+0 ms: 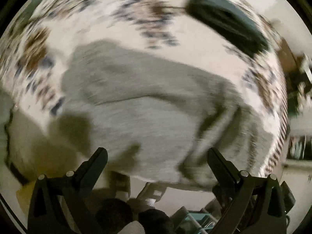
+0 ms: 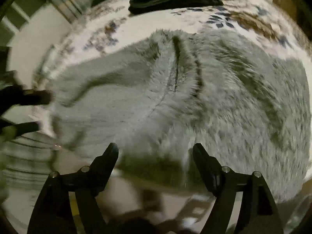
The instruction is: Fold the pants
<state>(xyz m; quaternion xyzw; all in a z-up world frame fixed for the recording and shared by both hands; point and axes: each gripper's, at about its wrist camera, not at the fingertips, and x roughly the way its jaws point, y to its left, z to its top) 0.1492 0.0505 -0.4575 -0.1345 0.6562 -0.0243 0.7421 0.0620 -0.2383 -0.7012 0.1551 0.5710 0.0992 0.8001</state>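
From the left wrist, the left tool (image 1: pixel 157 154) hung with its jaws spread and nothing between them above grey pants (image 1: pixel 148 105) lying on a floral-print bedspread (image 1: pixel 109 21), a dark folded garment (image 1: pixel 228 17) beyond. From the right wrist, the right tool (image 2: pixel 155 150) stood likewise spread, empty, over the pants (image 2: pixel 195 101), blurred.

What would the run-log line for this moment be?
left gripper: open, empty | right gripper: open, empty | grey pants: on patterned cover, partly folded

Grey fleecy pants (image 2: pixel 195 101) lie rumpled and partly folded on the patterned bedspread.
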